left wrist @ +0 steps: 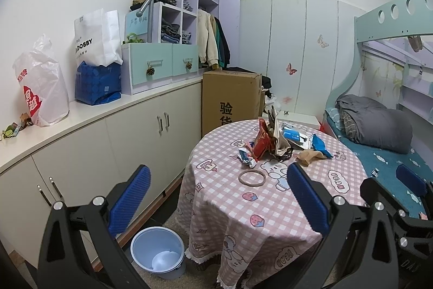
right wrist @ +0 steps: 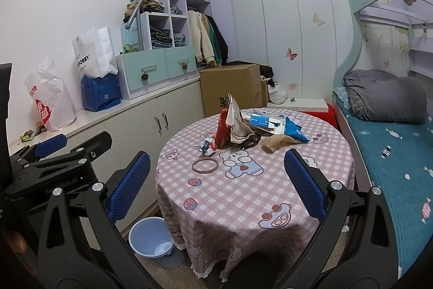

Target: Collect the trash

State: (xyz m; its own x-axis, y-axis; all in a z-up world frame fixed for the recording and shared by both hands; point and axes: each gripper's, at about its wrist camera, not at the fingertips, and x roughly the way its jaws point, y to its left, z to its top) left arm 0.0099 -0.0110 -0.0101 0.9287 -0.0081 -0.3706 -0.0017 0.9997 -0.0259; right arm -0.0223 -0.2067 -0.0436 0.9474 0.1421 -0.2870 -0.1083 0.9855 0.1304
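Left gripper (left wrist: 217, 197): jaws spread wide, nothing between the blue pads. Right gripper (right wrist: 216, 185): jaws spread wide, likewise holding nothing. Both are held back from the near edge of the round table (right wrist: 243, 197), well apart from all items on it.

Bin (left wrist: 157, 251): pale blue, on the floor at the table's left side, below and between the left gripper's fingers in the left wrist view; it also appears low left in the right wrist view (right wrist: 150, 237).

Ring (right wrist: 205, 165): a thin brown hoop lying flat on the checked cloth; it is the item nearest both grippers.

Small wrapper (right wrist: 207, 147): crumpled, red, white and blue, just beyond the ring.

Trash pile (right wrist: 238, 128): a red packet and beige paper standing upright, beyond the wrapper at the table's far half. Blue packaging (right wrist: 296, 130) and a tan scrap (right wrist: 276, 143) lie to its right.

Beyond the table: a cardboard box (left wrist: 230, 97) against the cabinet (left wrist: 130, 132).
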